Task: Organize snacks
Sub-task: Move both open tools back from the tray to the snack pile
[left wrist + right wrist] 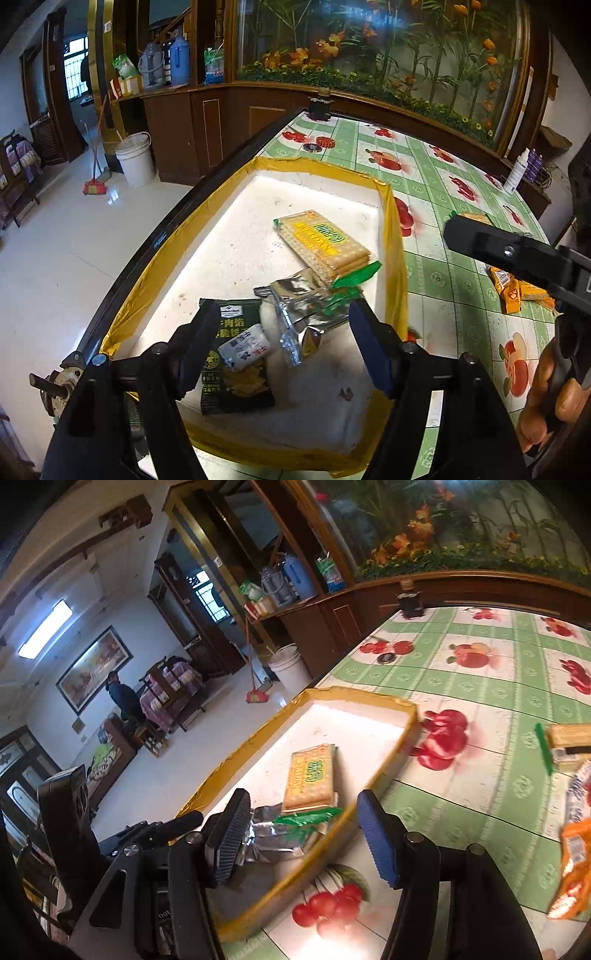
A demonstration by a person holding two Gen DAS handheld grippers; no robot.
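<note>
Clearly both jaws gape empty: left hand-held gripper [284, 343] above the white foam tray with yellow-taped rim [395, 236] holding snacks; right hand-held gripper [303, 834] straddles its rim, likely snagging, while orange snack packets [511, 291] wait on the worktop [443, 273]

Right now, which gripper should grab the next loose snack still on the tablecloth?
Right. The right gripper is open and empty, nearer the orange snack packets; the left gripper hovers open over the yellow-taped white tray.

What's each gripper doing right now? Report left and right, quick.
Left gripper: open, holding nothing, over the snacks in the tray.
Right gripper: open, holding nothing, over the tray's edge.
</note>
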